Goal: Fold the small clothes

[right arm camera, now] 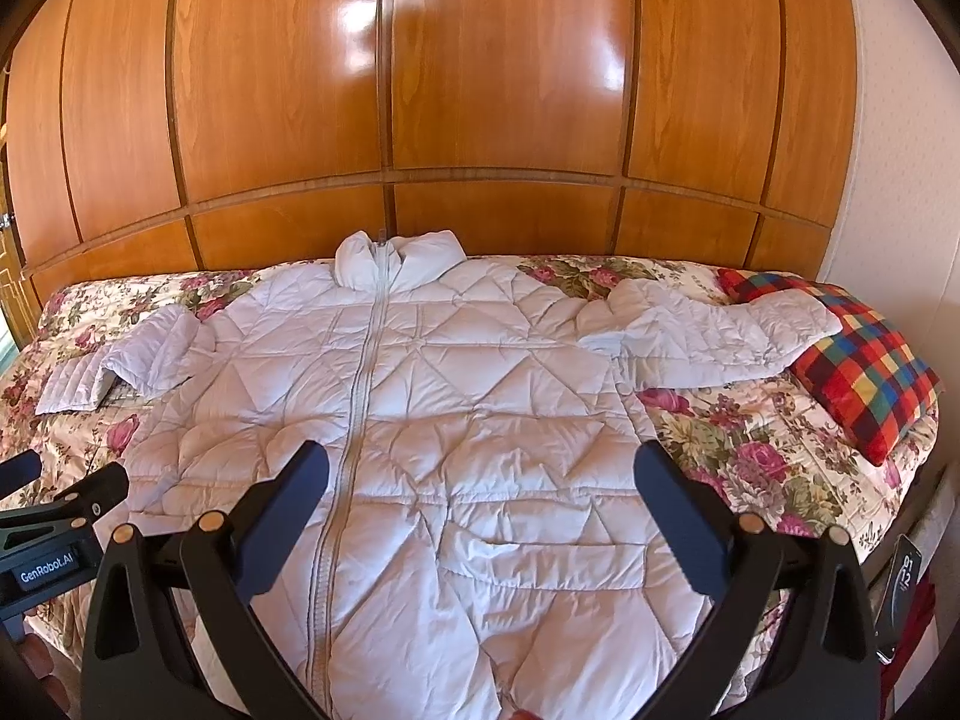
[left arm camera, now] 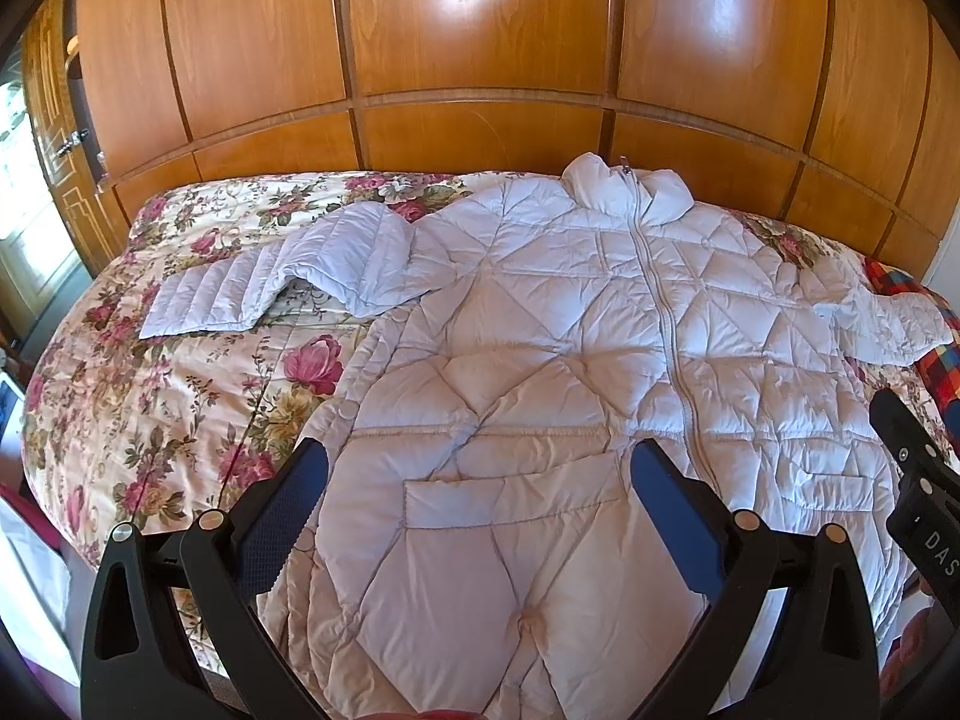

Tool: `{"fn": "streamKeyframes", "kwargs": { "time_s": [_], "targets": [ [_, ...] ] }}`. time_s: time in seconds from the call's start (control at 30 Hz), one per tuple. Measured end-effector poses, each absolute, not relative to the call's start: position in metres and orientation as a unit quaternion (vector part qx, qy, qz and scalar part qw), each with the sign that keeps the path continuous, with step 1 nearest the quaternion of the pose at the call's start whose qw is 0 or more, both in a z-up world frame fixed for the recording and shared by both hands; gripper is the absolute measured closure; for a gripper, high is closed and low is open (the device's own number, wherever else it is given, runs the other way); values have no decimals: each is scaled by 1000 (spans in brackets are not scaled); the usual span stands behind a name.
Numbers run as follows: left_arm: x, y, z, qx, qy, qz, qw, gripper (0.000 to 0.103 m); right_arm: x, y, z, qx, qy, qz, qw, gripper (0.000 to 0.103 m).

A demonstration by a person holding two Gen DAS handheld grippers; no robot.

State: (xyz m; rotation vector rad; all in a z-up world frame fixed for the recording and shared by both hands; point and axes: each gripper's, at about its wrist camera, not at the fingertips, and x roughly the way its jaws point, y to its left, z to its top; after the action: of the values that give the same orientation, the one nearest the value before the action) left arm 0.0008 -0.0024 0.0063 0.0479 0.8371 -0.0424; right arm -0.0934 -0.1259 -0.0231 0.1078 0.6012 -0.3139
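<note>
Both hand-held grippers — left (left arm camera: pixel 479 459), right (right arm camera: pixel 481 461) — agape over white jacket (right arm camera: pixel 420 396); plaid pillow (right arm camera: pixel 864 360) beside sleeve.

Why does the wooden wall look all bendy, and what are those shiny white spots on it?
Left wrist view: the fisheye lens curves the wooden wall; the white spots are light glaring off its glossy panels. Right wrist view: same bending and glare; the jacket stays sharp.

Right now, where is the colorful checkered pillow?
In the right wrist view, the checkered pillow lies at the far right of the floral bedspread, near the wall, with the white jacket's sleeve end resting on it.
</note>
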Motion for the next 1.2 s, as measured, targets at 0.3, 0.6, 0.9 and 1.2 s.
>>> {"fn": "streamKeyframes", "kwargs": {
  "time_s": [0.3,0.6,0.9,1.2],
  "targets": [
    [2,-1,4,23,407,-21,913,3,-93,-126,-23,53,295,-156,941,2],
    [0,-2,3,21,406,-23,913,3,-93,-126,-24,52,295,-156,941,2],
    [0,1,-2,19,410,-22,912,3,-93,-127,-28,54,298,-157,940,2],
    [2,0,-7,21,417,-26,908,3,-88,-127,-30,59,298,-146,942,2]
  ]
}}
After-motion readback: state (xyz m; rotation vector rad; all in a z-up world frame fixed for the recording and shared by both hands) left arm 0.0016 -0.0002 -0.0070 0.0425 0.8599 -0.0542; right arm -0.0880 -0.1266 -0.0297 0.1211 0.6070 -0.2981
